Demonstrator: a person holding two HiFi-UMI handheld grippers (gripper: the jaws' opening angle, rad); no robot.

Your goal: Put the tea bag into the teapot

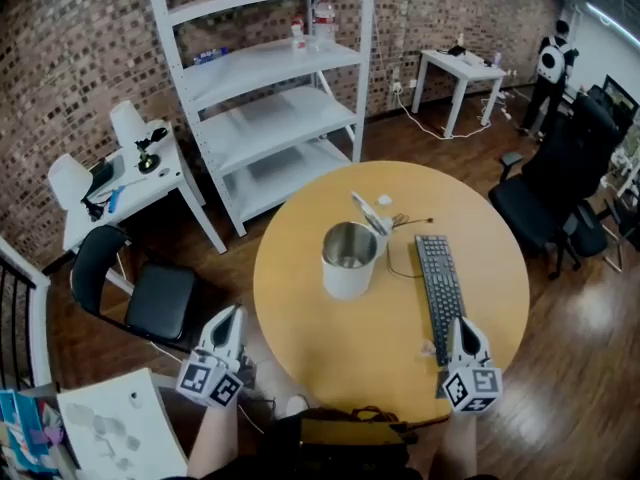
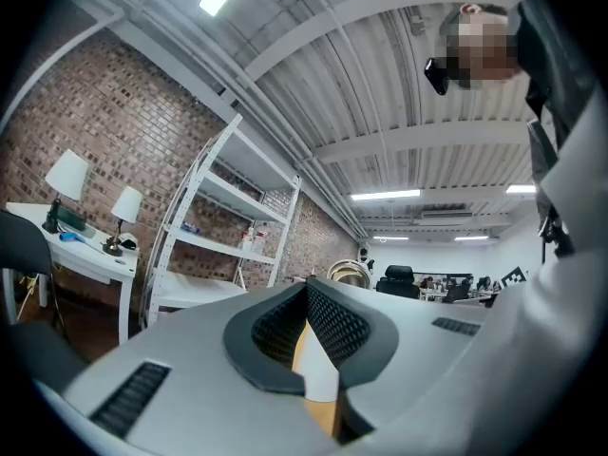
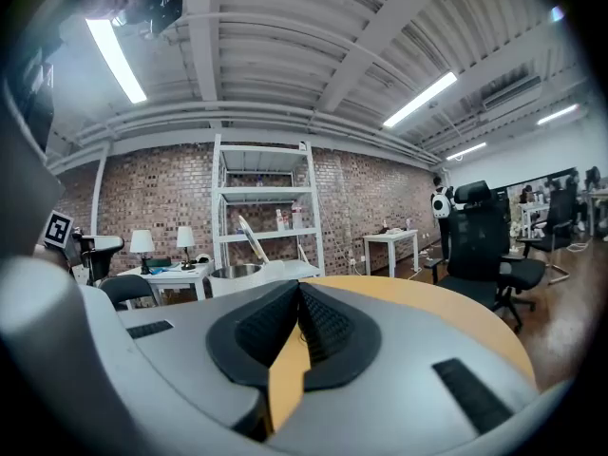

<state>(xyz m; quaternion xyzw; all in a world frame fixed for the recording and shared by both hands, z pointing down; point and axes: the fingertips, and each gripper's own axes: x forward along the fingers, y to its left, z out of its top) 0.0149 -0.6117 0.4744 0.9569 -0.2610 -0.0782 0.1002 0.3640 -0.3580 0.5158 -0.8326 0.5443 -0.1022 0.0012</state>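
The round wooden bench (image 1: 300,308) carries a white teapot (image 1: 349,260) near its middle, upright with its open top showing a metal lining. A small white packet (image 1: 383,200), apparently the tea bag, lies on the bench toward the far edge, just beyond the teapot and apart from it. A dark keyboard (image 1: 440,288) lies lengthwise toward the right edge. The right gripper (image 1: 461,324) hangs over the near right edge, just beside the keyboard's near end, its fingers (image 3: 323,326) pressed together on nothing. The left gripper (image 1: 230,314) is off the near left edge, above the floor, its fingers (image 2: 337,323) likewise pressed together and empty.
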